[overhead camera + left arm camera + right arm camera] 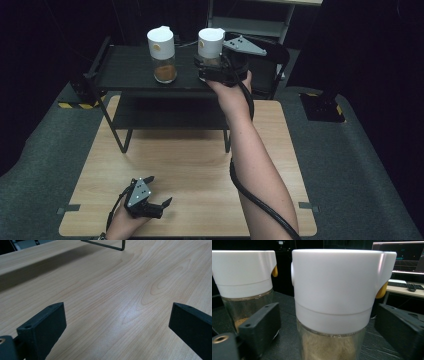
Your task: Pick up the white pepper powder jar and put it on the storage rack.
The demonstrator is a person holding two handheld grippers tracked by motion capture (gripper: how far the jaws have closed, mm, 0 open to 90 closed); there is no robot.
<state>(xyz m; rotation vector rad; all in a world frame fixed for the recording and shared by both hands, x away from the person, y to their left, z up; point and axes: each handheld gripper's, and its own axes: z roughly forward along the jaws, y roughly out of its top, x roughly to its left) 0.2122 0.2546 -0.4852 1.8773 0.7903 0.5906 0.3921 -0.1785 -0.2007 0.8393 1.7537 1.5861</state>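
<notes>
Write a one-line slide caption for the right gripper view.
Right gripper open around a white-capped spice jar on the black shelf, second jar alongside.

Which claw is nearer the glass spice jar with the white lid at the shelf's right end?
Right. The right claw has its jaws open on either side of that jar; the left claw rests low on the wooden table.

Dark room, pale table

A light wooden table point(190, 165) is sitting on grey carpet point(350, 165), bearing a black two-tier shelf point(125, 62); at the frame's upper right, what may be a monitor point(409, 256) is glowing.
</notes>
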